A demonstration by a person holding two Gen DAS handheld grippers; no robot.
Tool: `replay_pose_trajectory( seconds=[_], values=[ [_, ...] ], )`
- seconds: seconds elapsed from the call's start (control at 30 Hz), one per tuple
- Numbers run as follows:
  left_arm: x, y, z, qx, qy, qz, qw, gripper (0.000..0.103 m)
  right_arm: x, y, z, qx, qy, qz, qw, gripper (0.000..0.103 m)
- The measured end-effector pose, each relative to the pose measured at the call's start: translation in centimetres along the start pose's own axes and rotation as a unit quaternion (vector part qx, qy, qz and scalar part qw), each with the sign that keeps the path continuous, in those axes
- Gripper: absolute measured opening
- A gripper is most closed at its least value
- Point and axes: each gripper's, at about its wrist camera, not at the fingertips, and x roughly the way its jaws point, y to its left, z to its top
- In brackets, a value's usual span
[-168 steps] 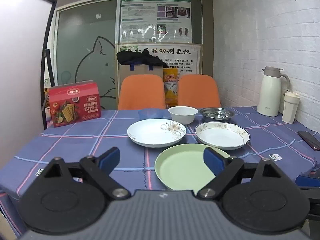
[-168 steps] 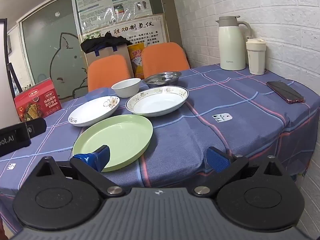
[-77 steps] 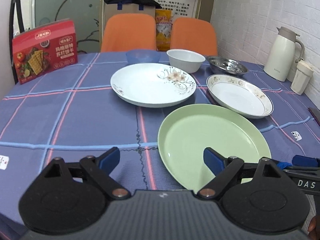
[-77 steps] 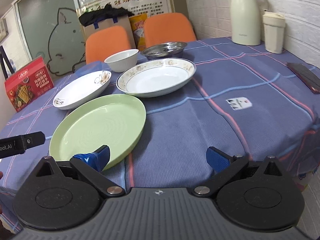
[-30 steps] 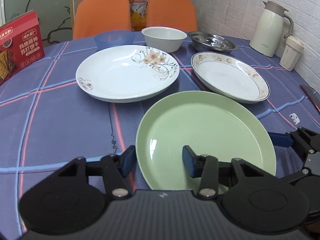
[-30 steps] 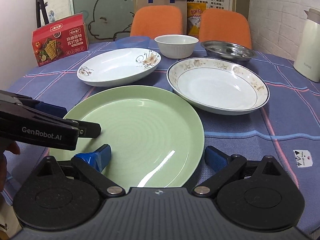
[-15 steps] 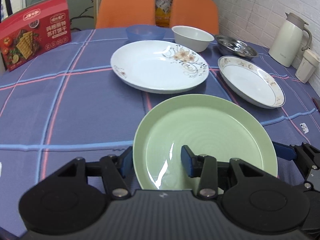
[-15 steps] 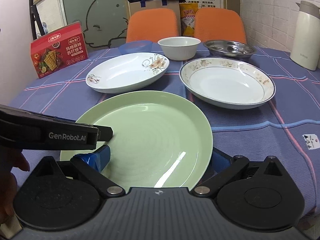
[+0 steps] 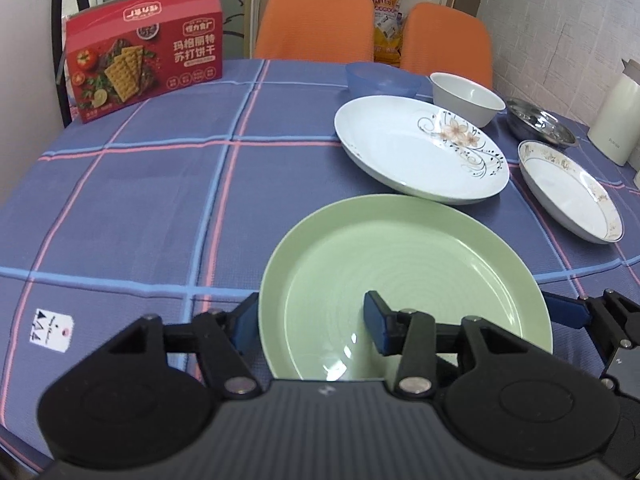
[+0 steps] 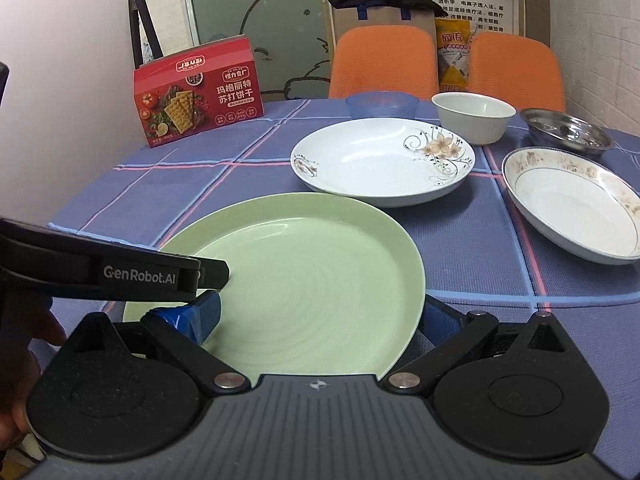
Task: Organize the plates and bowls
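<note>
A light green plate is lifted off the blue checked tablecloth. My left gripper is shut on its left rim, one finger under the rim and one on the plate's face. My right gripper is shut on its right rim in the same way. Behind it stand a white flowered plate, a gold-rimmed white plate, a white bowl, a blue bowl and a steel bowl.
A red cracker box stands at the far left of the table. A cream thermos stands at the right by the brick wall. Two orange chairs are behind the table. A small white tag lies near the front left edge.
Both grippers have closed on the green plate's rims and lifted it. The plate has moved left and both views have swung toward the table's left side.
</note>
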Motion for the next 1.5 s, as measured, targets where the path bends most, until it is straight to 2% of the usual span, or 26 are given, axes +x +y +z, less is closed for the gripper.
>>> replay_pose_trajectory(
  seconds=[0.1,0.17,0.23,0.3,0.4,0.5,0.6,0.7,1.0,1.5],
  values=[
    [0.2,0.5,-0.2,-0.004,-0.006,-0.008,0.9999,0.049,1.0,0.3,-0.1,-0.012,0.021,-0.004,1.0,0.091],
    [0.2,0.7,-0.2,-0.004,-0.004,-0.019,0.9998,0.059,1.3,0.8,-0.6,-0.027,0.02,-0.008,0.999,0.091],
    [0.0,1.1,-0.1,-0.011,-0.005,-0.024,0.9996,0.065,1.3,1.0,-0.8,-0.042,0.021,-0.013,0.999,0.091],
    [-0.5,1.8,0.2,-0.023,-0.016,-0.021,0.9994,0.074,1.1,0.7,-0.8,-0.042,0.024,0.003,0.999,0.09],
    [-0.9,2.7,1.2,-0.035,-0.032,-0.014,0.9988,0.074,-0.1,-0.7,-0.4,-0.015,0.015,0.027,0.999,0.088],
    [-0.7,2.9,2.3,-0.031,-0.039,-0.002,0.9988,0.075,-1.2,-2.7,0.2,0.012,-0.009,0.004,1.0,0.089],
    [-0.1,2.8,3.6,-0.02,-0.046,0.01,0.9987,0.075,-1.4,-4.1,0.8,0.021,-0.012,-0.017,1.0,0.089],
    [0.5,2.6,4.9,-0.012,-0.051,0.016,0.9985,0.075,-1.1,-5.2,1.4,0.031,-0.009,-0.014,0.999,0.089],
    [2.3,1.9,7.3,0.014,-0.057,0.025,0.998,0.076,0.2,-6.7,5.6,-0.024,-0.034,-0.041,0.998,0.089],
    [7.1,1.4,12.4,0.014,-0.045,0.002,0.9989,0.077,7.3,-9.2,10.0,-0.069,-0.016,-0.039,0.997,0.089]
  ],
)
